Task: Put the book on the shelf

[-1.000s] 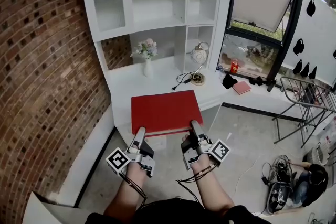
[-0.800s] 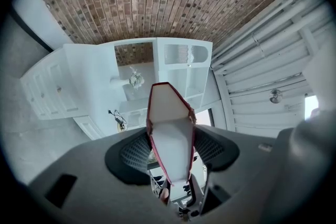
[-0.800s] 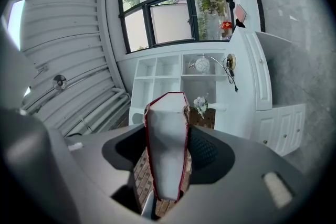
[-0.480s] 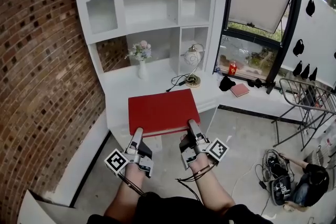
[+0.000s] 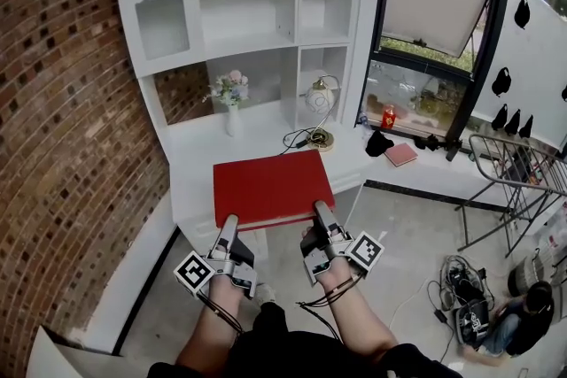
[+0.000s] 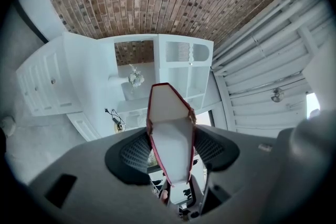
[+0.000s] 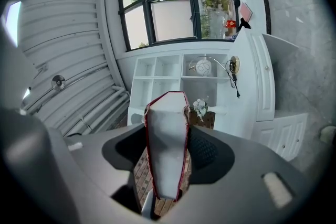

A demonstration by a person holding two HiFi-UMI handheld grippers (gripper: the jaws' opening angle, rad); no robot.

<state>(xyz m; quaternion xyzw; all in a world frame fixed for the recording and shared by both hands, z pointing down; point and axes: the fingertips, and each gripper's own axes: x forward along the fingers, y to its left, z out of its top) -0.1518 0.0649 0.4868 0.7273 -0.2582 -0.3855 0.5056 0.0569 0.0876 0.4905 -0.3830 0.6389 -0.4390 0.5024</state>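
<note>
Carrying on: head view, red book level over the counter, below the shelf, framing drifted slightly left in the last second, so not shelved yet; left gripper view, my left gripper is clamped on the book's near edge; right gripper view, right gripper likewise.

Book: red cover, white page edges.
Shelf: white.
Wall: red-brown brick, pale mortar lines.
Vase: white.
Flowers: pink and white.
Window frame: black.
Left gripper, right gripper: grey, with cubes in black-and-white squares.
</note>
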